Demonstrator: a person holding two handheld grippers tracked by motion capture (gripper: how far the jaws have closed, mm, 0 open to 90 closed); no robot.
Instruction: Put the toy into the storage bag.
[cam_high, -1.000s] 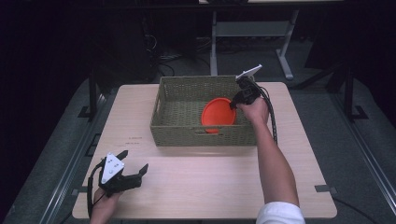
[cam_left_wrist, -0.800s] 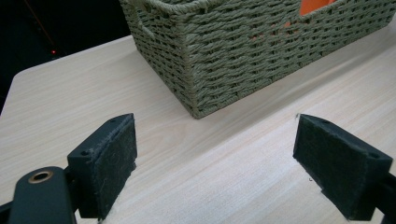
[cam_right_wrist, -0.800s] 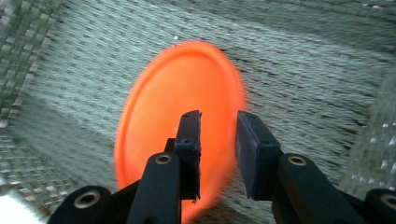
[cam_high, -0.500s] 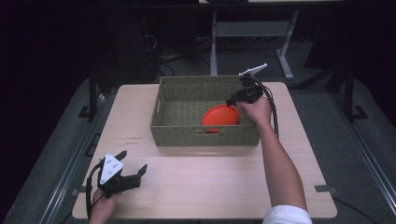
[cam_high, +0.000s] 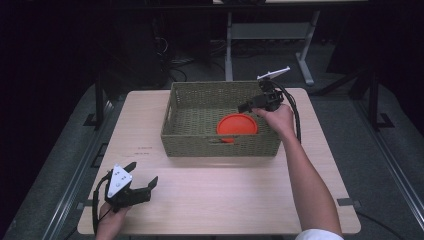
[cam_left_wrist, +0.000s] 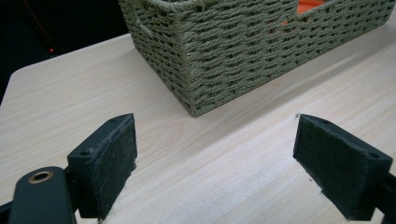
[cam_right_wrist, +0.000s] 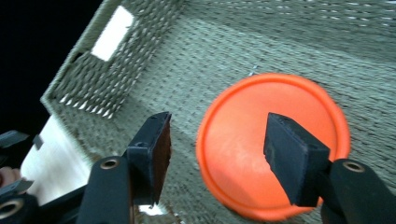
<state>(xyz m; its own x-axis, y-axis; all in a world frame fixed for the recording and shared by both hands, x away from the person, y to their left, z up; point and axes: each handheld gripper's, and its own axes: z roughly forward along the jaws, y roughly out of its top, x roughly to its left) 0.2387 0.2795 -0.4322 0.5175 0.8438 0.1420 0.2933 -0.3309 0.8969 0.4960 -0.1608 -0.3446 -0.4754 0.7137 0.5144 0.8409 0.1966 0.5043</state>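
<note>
On the near left of the desk (cam_high: 225, 200), the left hand-held gripper (cam_high: 142, 186) is resting with jaws wide apart, holding nothing; farther right, the orange disc (cam_high: 237, 125) is lying flat inside the woven basket (cam_high: 200, 145); above it the right hand-held gripper (cam_right_wrist: 215, 149) is spreading its jaws, nothing between them; placing looks done, only withdrawal left.

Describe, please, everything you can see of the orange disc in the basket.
The orange disc is round and flat, a plain bright orange all over, and looks like smooth plastic with a slightly raised rim. It lies flat on the woven floor of the basket, in the right half, close to the near wall. The right gripper hangs above it with its jaws apart and nothing between them; they have just been opening, and the pads are clear of the disc. Nothing else touches it apart from the basket floor.
</note>
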